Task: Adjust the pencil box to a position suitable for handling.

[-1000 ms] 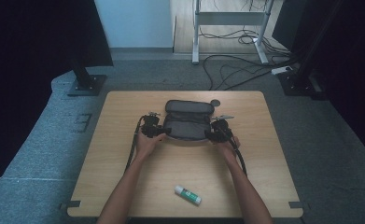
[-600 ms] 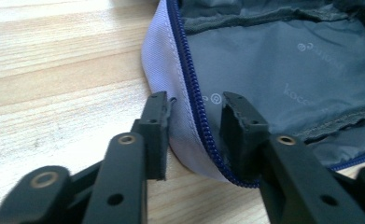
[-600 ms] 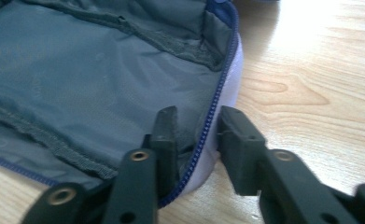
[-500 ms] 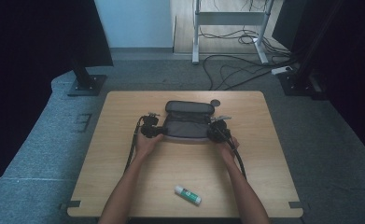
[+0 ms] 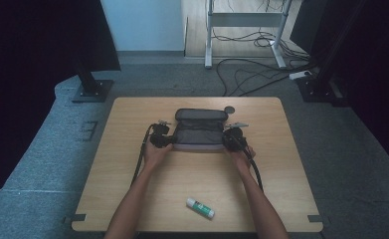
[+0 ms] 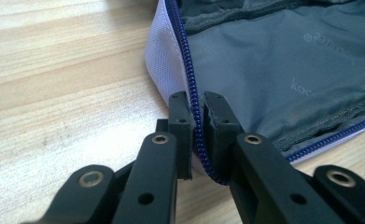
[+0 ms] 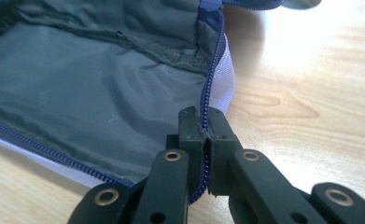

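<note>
A light wooden table (image 5: 132, 179) with rounded corners stands on grey carpet; its grain runs left to right in the high view. Toward 12 o'clock from the centre lies an open grey pouch (image 5: 200, 130) with a blue zip along its rim, its lid folded back toward the far edge. Just beyond the pouch, at about 1 o'clock, sits a small dark round disc (image 5: 229, 109). Near the front edge, at 6 o'clock, a glue stick (image 5: 200, 208) with a green label lies on its side, well apart from the pouch
</note>
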